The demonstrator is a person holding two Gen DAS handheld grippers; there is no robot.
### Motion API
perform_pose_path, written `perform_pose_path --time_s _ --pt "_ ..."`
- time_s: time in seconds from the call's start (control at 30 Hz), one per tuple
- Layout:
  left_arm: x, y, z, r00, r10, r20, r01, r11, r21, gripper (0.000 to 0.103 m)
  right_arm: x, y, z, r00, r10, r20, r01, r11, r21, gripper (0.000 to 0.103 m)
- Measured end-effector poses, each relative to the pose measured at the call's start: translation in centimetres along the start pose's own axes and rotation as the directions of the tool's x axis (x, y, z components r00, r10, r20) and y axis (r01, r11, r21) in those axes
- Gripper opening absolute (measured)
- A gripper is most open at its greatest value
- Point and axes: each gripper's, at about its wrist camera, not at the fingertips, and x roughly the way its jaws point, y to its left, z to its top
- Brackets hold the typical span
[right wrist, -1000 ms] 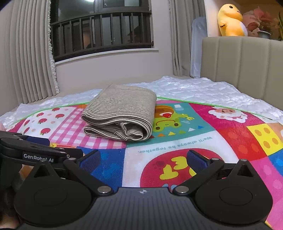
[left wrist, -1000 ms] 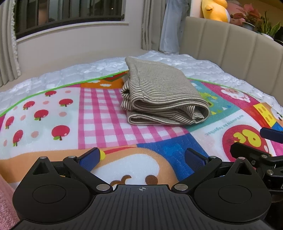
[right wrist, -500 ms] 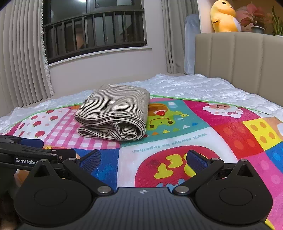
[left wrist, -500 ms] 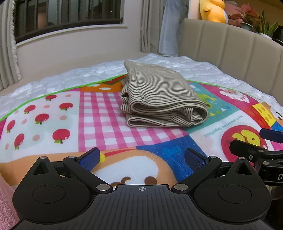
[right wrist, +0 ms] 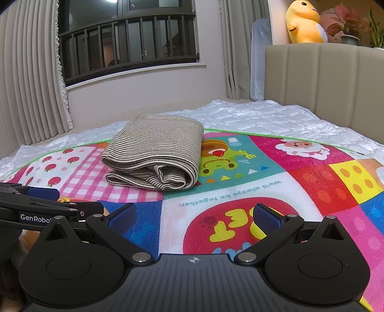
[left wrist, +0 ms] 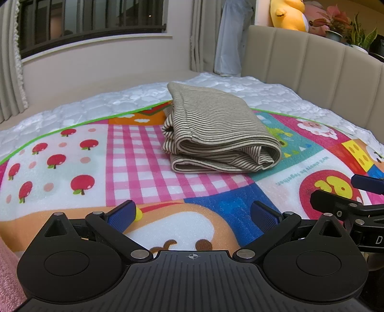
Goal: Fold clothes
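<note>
**Folded striped cloth sitting on the play mat**

The striped cloth is lying folded in a thick bundle on the bright play mat. It is tan with thin dark lines. Its soft rolled edges are facing the cameras, and its far end is reaching the green edge of the mat. It is sitting partly on the pink checked square and partly on the teal square with the green frog.

The mat is lying on a bed with a white quilted cover.

The left gripper is hanging low over the near part of the mat, well apart from the cloth. Its blue fingers are standing wide apart with nothing between them. The right gripper is doing the same just beside it, over the red circle with yellow shapes. Its blue fingers are also wide apart and holding nothing. Each gripper is showing at the edge of the other one's view.

Behind the bed, a tan padded headboard is standing on the right. A yellow plush toy and potted plants are sitting on top of it. A window with dark bars and pale curtains are filling the back wall.
</note>
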Motion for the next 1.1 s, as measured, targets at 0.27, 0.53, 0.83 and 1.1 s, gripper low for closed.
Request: perform_pose_path --time_s 0.27,0.53,0.83,1.1 --pt "0.00 0.04 0.01 1.000 -0.001 0.001 0.001 1.000 0.000 0.103 0.02 0.00 -0.02 1.000 -0.001 -0.001 0.001 1.000 -0.003 0.103" --pt "-0.03 0.09 0.06 1.000 -0.004 0.002 0.004 1.000 0.001 0.103 0.09 0.01 -0.03 1.000 -0.002 -0.001 0.002 1.000 -0.003 0.103" --pt "-0.09 0.06 0.05 1.000 0.006 0.006 -0.006 1.000 0.002 0.103 0.07 0.03 -0.01 1.000 -0.002 0.000 0.002 1.000 -0.004 0.103" --pt "-0.43 -0.13 0.02 1.000 0.010 0.027 -0.011 1.000 0.012 0.103 0.02 0.06 -0.05 1.000 -0.002 0.004 0.002 1.000 -0.006 0.103"
